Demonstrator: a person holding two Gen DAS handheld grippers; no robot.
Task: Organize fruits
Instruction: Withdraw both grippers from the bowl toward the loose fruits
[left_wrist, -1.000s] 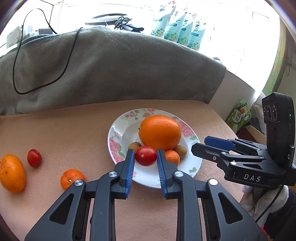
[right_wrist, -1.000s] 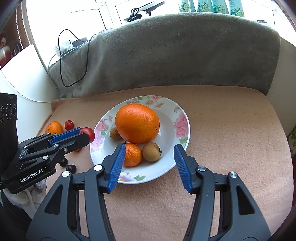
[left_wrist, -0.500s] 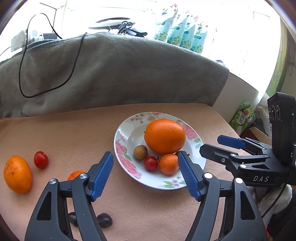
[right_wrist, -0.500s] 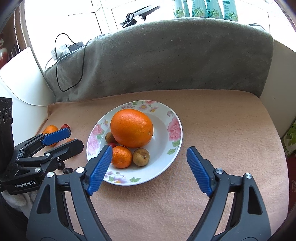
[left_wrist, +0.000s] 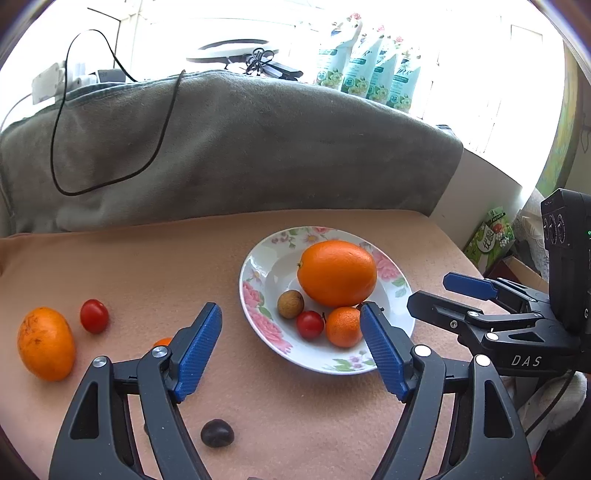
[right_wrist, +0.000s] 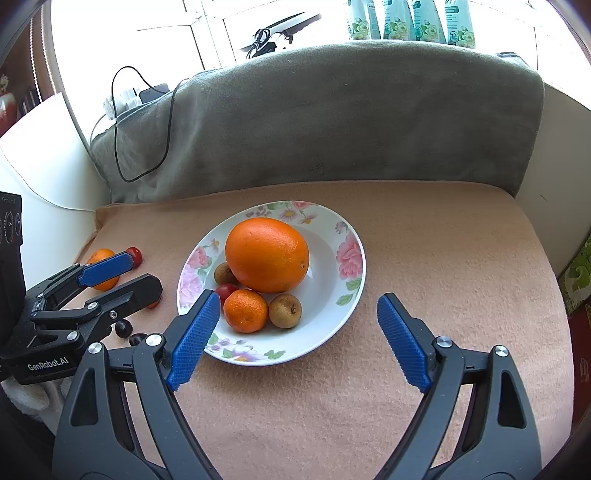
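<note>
Left wrist: "DAS" on right gripper (left_wrist: 439, 291), wide; left gripper (left_wrist: 291, 347) opening, empty.

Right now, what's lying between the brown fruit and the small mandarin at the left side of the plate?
A cherry tomato sits between the brown fruit and the small mandarin, clearest in the left wrist view.

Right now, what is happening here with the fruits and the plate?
A person holds a gripper in each hand and is sorting fruit onto a floral plate. The plate holds a big orange, a small mandarin, a cherry tomato and two brown longans. The left gripper is opening with nothing between its fingers; the right gripper is open and empty too. On the cloth to the left wait another orange, a second tomato and a dark chestnut.
</note>
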